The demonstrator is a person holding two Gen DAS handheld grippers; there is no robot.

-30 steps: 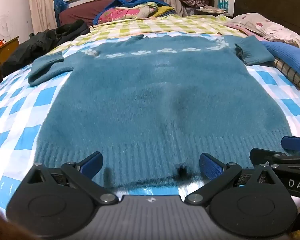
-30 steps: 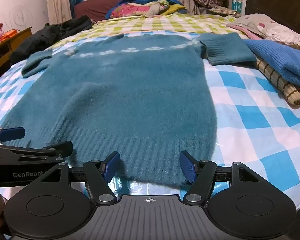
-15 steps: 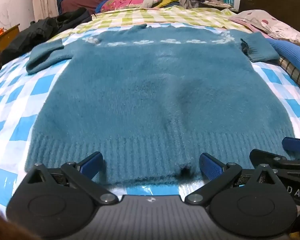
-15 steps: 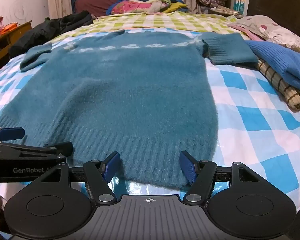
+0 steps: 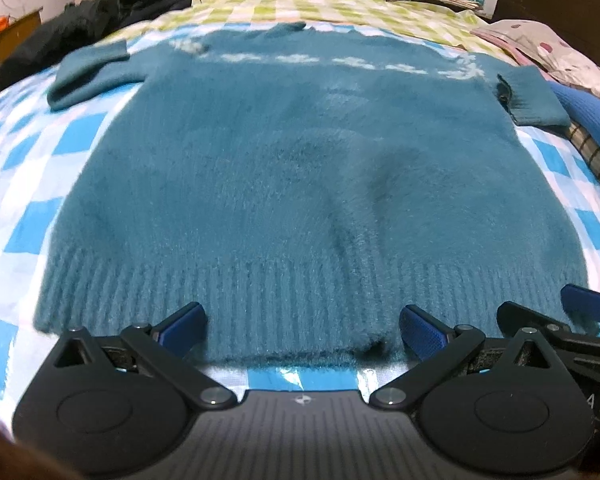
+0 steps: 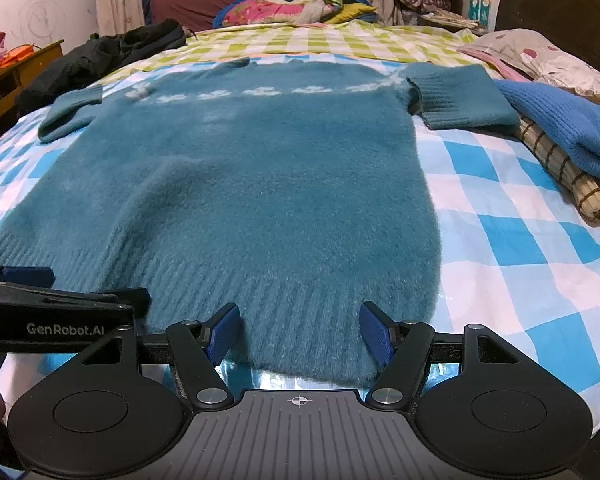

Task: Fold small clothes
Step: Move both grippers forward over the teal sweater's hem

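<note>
On the checked bed, the teal sweater lies flat; both the left tool and right tool gape over its hem. Fuzzy knit may slip or bunch if pinched shallowly.

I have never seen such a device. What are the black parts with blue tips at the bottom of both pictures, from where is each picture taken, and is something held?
A person holds two hand tools, each carrying a camera that looks along its jaws. One picture comes from the left gripper, the other from the right gripper. A teal sweater lies flat on the checked bedsheet; folded clothes lie beside it. Both jaws stand open around the sweater's ribbed hem. Nothing is gripped yet.
</note>
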